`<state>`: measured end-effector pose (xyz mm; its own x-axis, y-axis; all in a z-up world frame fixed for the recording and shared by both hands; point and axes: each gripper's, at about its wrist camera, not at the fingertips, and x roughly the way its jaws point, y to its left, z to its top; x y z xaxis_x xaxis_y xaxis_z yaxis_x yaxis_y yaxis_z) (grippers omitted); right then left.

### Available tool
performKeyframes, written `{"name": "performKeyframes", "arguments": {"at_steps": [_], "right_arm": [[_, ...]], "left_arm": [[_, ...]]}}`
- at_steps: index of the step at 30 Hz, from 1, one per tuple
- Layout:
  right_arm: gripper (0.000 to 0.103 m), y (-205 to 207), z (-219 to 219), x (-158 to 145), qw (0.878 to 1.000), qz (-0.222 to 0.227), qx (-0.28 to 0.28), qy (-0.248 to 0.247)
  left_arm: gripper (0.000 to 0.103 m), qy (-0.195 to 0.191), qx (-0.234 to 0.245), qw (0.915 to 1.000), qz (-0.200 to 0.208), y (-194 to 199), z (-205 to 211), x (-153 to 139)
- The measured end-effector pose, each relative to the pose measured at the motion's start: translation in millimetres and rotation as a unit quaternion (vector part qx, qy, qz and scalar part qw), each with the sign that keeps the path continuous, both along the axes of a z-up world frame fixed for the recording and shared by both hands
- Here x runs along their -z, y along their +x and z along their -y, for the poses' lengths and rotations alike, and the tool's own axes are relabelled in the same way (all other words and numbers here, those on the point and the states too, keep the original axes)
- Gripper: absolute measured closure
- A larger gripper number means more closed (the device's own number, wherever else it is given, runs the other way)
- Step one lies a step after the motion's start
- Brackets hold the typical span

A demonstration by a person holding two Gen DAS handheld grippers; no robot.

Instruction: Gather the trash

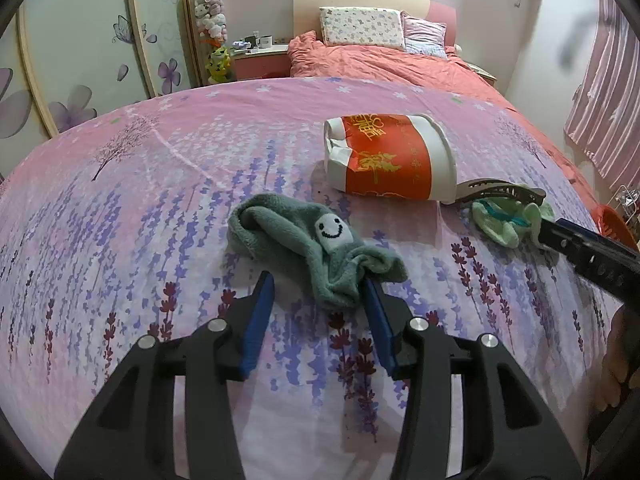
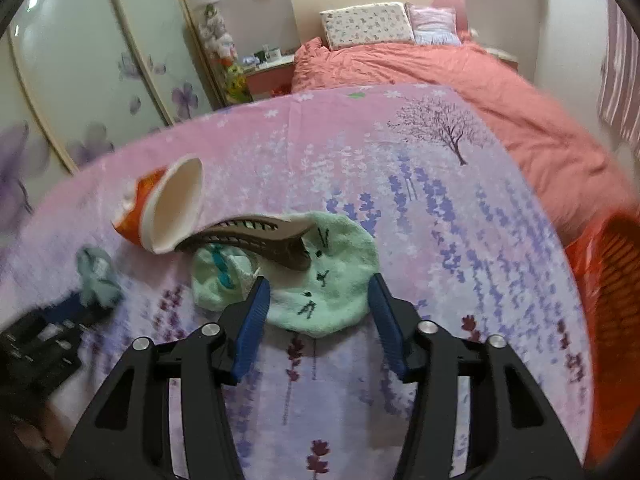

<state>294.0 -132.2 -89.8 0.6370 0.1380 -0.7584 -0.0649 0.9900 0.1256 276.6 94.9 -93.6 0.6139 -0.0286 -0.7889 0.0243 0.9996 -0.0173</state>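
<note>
While both hand-held grippers are hovering low over the bed [image 1: 168, 184], the trash, a crushed red-and-white cup [image 1: 390, 158], is lying on its side on the floral sheet, mouth toward the R side, untouched. L hand-held gripper [image 1: 320, 294] is sitting released, jaws apart; the tail of a grey-green sock [image 1: 308, 240] w/ a smiley patch is lying btwn the blue pads, brushing the R pad, not squeezed. R hand-held gripper [image 2: 318, 294] is also standing parted, its pads flanking the near edge of a mint sock [image 2: 320, 276] w/o pinching it. A brown hair clip [image 2: 256, 238] is resting across the mint sock, one end at the cup's rim. An orange basket [image 2: 612, 300] is standing beside the bed at R.
</note>
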Motion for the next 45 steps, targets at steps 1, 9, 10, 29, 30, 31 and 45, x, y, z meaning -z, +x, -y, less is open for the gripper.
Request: {"name": "performKeyframes", "arguments": {"at_steps": [1,9,10,29,30,31,45], "right_arm": [[0.081,2,-1,0,1.0,0.0,-0.002,-0.006],[0.07,-3,15,-10,0.999,0.011,0.003,0.043],[0.069,-3,15,-12,0.999,0.016,0.003,0.045],[0.07,-9,-17,-17,0.994,0.029,-0.091,0.052],[0.07,-7,-16,-19,0.994,0.033,-0.086,0.052],[0.07,-4,-16,-20,0.995,0.034,-0.082,0.051],[0.048,28,-59,-4,0.994,0.004,-0.107,-0.034]], "left_arm": [[0.057,0.0,0.0,1.0,0.0,0,0,0],[0.057,0.0,0.0,1.0,0.0,0,0,0],[0.057,0.0,0.0,1.0,0.0,0,0,0],[0.055,0.0,0.0,1.0,0.0,-1,1,0],[0.055,0.001,0.001,1.0,0.0,-1,1,0],[0.055,0.001,0.001,1.0,0.0,-1,1,0],[0.055,0.0,0.001,1.0,0.0,-1,1,0]]}}
